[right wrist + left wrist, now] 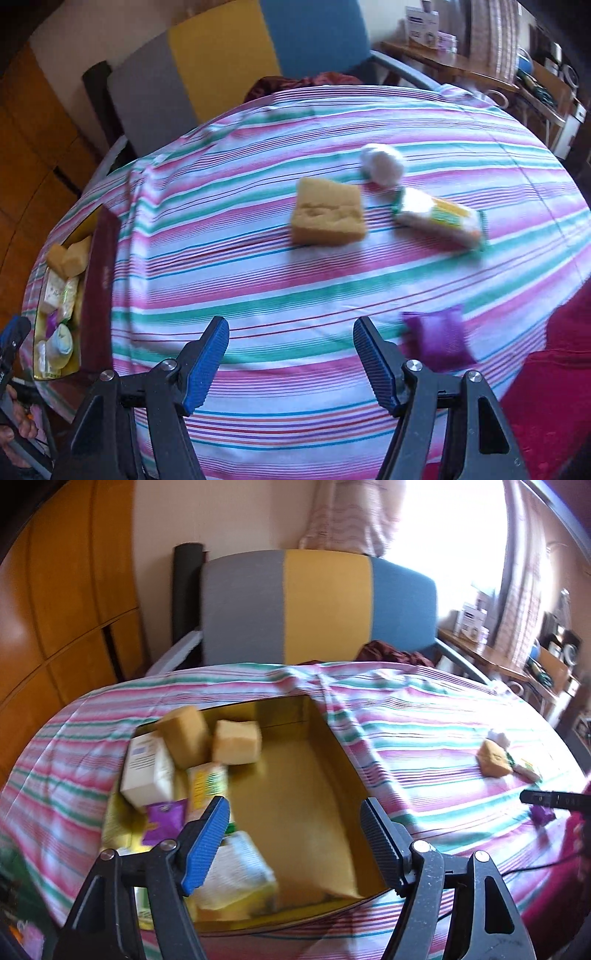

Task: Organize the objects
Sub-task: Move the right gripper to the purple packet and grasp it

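Sponge (pixel 328 211) — yellow, pitted, flat on striped cloth (pixel 258 295), beside wrapped packet (pixel 441 218).

Motion blur smears the print on the white carton (pixel 147 771) and green-yellow packet (pixel 441 218). The left gripper's finger (pixel 207 843) hides part of a pale packet (pixel 240 875) in the gold tray (pixel 328 775).

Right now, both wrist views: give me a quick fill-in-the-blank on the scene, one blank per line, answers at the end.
1. Both the left gripper and right gripper have jaws that are ____.
2. The loose sponge lies on the ____ tablecloth.
3. The pouch nearest the right gripper is ____ in colour.
4. Inside the box, ____ sponges lean together.

Missing words: open; striped; purple; two
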Demonstrator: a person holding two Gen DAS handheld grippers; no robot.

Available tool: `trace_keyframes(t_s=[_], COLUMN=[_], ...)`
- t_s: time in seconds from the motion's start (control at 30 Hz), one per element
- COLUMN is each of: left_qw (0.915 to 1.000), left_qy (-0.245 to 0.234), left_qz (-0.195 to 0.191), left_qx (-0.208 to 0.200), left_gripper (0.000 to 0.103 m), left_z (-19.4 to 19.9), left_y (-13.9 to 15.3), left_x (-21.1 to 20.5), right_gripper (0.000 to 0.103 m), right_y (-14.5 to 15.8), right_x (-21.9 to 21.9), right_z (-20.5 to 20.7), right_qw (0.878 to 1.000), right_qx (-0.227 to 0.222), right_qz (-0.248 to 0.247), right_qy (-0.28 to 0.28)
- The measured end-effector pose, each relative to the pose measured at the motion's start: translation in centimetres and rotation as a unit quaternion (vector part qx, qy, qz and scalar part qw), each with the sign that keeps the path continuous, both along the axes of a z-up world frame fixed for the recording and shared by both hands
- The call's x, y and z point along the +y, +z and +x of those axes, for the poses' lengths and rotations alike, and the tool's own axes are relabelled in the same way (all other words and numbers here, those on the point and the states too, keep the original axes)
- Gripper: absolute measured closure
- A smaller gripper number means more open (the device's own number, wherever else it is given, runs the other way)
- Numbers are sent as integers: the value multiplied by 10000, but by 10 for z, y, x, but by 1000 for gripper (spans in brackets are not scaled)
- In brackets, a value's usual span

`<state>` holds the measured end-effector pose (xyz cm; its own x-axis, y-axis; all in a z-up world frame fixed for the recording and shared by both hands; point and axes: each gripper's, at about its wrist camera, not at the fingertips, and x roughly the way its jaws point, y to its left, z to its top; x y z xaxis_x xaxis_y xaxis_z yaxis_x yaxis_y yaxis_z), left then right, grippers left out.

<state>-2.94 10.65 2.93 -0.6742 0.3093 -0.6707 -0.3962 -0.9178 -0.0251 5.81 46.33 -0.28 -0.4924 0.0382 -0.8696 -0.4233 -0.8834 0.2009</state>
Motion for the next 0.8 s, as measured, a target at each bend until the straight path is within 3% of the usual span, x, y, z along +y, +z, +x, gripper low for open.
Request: trace_keyframes(t_s=[0.3, 0.5, 0.7, 0.8], left_qw=[9980, 9956, 9929, 9914], left_qy=[-626, -917, -1133, -1232], left_qz=[-3, -40, -83, -103], left_qx=[-106, -181, -361, -419], left_gripper=[28, 27, 27, 27], left_z=[3, 2, -3, -4], left_y=[0, -2, -10, -13], left_x=[53, 83, 110, 125], right_gripper=[32, 32, 34, 62], right_y=[3, -22, -44, -53], right_x=[68, 81, 73, 74], right_z=[21, 2, -16, -19], right_qw=[9965, 9891, 9736, 9687], right_qx=[-628, -1462, -2209, -2408], right_qz=[6, 152, 426, 440], right_qy=[-557, -29, 388, 424])
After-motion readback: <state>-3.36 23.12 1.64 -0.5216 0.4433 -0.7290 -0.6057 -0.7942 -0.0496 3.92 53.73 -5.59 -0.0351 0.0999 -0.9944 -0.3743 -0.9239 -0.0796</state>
